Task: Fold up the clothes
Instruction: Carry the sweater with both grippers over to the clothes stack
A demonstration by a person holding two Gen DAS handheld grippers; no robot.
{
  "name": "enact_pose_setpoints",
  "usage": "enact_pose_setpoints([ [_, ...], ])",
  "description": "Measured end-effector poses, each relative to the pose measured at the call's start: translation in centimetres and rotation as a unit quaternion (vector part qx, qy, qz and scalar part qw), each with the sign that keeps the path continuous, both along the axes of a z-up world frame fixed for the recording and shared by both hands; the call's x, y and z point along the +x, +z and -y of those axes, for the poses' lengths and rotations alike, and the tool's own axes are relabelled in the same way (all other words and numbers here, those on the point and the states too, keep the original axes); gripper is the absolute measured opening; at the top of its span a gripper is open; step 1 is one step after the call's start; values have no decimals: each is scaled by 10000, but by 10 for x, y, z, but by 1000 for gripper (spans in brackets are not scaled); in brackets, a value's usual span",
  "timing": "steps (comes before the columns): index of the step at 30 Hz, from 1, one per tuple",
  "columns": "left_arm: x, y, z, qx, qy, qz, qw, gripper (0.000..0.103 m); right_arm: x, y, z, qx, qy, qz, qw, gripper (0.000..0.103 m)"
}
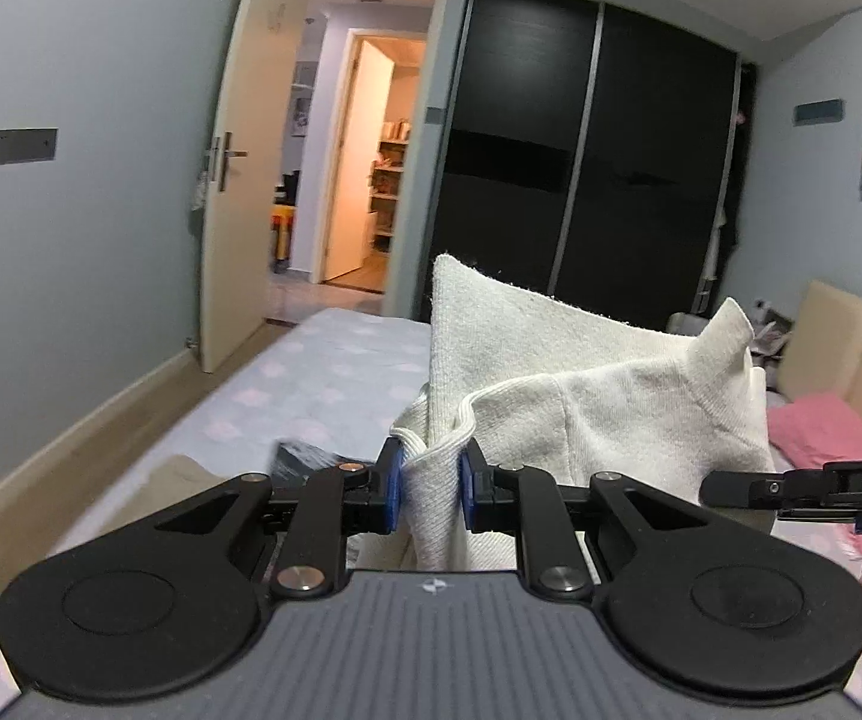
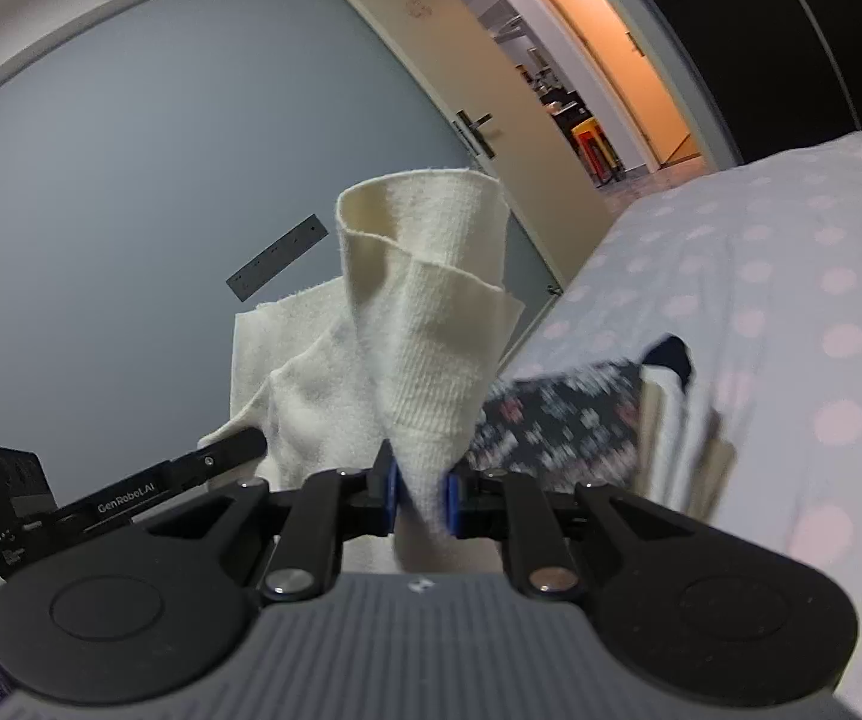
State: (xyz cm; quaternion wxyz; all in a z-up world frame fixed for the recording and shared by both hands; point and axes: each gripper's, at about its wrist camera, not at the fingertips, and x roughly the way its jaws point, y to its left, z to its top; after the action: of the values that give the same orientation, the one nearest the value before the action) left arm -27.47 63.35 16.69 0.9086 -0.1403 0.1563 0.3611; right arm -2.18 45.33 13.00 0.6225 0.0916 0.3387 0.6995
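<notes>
A cream knitted sweater (image 1: 580, 384) is held up in the air above the bed. My left gripper (image 1: 429, 489) is shut on a ribbed edge of it. My right gripper (image 2: 420, 495) is shut on another ribbed part of the same sweater (image 2: 425, 324), whose tube-like opening stands up above the jaws. The right gripper also shows at the right edge of the left wrist view (image 1: 802, 489), and the left gripper shows at the left of the right wrist view (image 2: 119, 498). The lower part of the sweater is hidden behind the grippers.
A bed with a pale polka-dot sheet (image 2: 760, 276) lies below. A stack of folded clothes with a dark patterned piece on top (image 2: 568, 420) sits on it. A pink pillow (image 1: 820, 426) and beige headboard (image 1: 850, 336) are at right. A black wardrobe (image 1: 586, 150) and open door (image 1: 251, 168) stand behind.
</notes>
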Motion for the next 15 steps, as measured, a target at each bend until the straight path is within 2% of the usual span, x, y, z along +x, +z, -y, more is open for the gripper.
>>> enact_pose_setpoints([
  [2,6,-3,-23,-40,76,-106,9999,16,1,7,-32,-83,65,1,9999,17],
  [6,25,-29,-69,-232,139,-352,9990,17,2,-6,-86,-401,83,12,9992,17],
  [15,73,-107,-155,-612,187,-880,9941,17,19,-68,-174,-1074,-71,573,9925,17],
])
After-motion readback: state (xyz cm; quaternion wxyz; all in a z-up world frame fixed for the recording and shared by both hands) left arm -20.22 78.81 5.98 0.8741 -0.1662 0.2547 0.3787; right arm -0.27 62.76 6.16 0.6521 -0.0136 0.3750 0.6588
